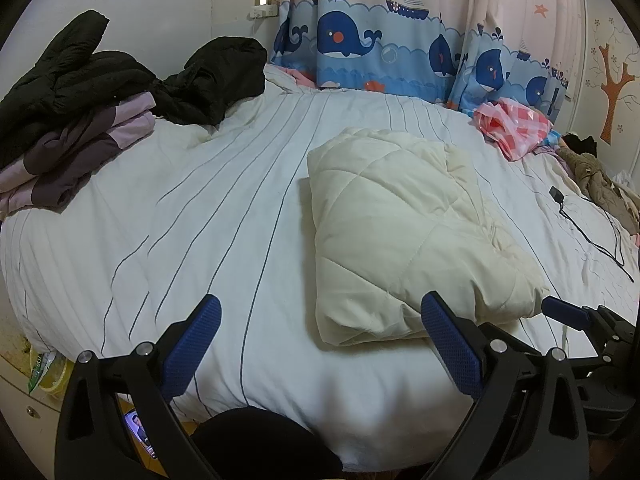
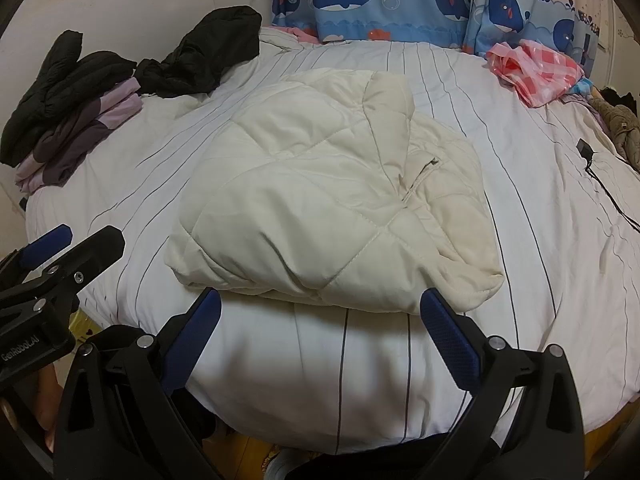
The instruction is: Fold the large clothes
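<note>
Both grippers (image 1: 320,338) (image 2: 320,332) open-jawed, empty, near folded cream quilted coat (image 2: 332,216).

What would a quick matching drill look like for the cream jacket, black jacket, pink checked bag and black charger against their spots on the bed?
Things:
1. cream quilted jacket
2. black jacket
3. pink checked bag
4. black charger

Places:
A. far right corner, by the curtain
B. far left, beside the purple stack
C. right side, cable trailing
D. folded, mid-bed, just ahead of both grippers

Pairs: 1-D, 2-B, 3-A, 4-C
</note>
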{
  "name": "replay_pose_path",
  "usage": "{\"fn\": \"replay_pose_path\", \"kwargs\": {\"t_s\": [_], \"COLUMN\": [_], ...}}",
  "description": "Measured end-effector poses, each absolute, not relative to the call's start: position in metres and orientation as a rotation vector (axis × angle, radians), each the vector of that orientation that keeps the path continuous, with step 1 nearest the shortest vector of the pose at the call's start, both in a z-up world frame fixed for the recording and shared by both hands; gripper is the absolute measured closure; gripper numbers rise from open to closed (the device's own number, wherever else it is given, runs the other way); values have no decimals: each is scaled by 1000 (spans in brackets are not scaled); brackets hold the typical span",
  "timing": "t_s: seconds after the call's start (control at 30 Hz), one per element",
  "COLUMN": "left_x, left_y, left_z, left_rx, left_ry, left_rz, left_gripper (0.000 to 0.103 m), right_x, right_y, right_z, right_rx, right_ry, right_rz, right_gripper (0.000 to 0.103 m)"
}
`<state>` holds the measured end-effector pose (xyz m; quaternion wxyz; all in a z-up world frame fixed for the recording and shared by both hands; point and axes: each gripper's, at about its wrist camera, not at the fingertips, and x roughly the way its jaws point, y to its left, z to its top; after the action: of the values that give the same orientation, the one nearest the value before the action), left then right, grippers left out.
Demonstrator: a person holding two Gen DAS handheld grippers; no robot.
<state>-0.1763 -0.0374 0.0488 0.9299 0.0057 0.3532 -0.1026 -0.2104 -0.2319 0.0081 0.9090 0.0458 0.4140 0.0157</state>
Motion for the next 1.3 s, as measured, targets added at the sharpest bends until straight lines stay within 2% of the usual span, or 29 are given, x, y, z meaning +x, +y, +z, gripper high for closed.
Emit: {"fn": "replay_pose_path", "kwargs": {"t_s": [0.87,1.13,1.3], "left_x": [-188,-180,-186], "left_y": [-35,-28,-24], "left_z": [58,55,57], "left_rx": [-3,-86,-68], "left_ry": [706,778,729], "left_rz": [-224,-314,-288], "left_gripper": [7,7,8], "right_x": [-222,-228,-233], "right_y": [-229,-227,-222], "right_z": [13,13,12], "right_rx": [89,94,90], "right_ry": [843,845,847], "right_rz": [33,37,47], "right_gripper": [7,7,7]}}
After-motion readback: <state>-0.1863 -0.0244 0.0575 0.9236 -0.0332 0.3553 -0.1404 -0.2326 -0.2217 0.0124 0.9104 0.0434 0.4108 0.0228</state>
